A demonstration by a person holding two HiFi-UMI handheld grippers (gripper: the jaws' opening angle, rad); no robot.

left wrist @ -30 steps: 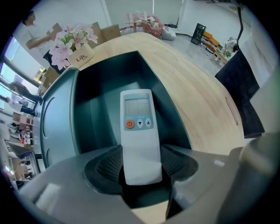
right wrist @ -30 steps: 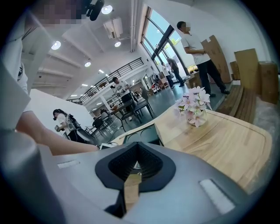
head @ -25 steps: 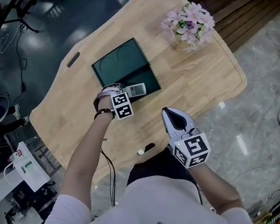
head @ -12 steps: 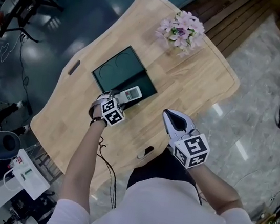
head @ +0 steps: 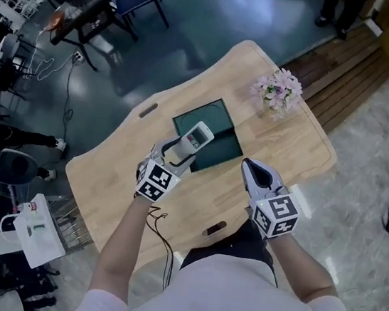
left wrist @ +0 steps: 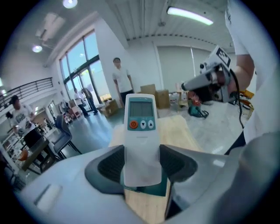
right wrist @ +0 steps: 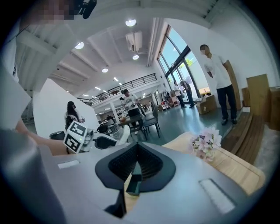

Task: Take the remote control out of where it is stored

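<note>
Left gripper [head: 178, 156] is clamped on the lower end of the one remote [head: 195, 138], holding it up over the single green box [head: 221, 152]. The remote's long axis runs straight out along the jaws, screen end pointing away from the person, buttons facing up. Right gripper [head: 254, 170] is squeezed shut on nothing, just beside the box. One bunch of flowers [head: 279, 91] sits on the table [head: 296, 147].

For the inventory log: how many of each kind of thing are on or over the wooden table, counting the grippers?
Remote control: 1, clamped in the left gripper
Dark green box: 1
Bunch of pink flowers: 1
Grippers: 2, counting the left gripper and the right gripper, which is shut on nothing
Total: 5
</note>
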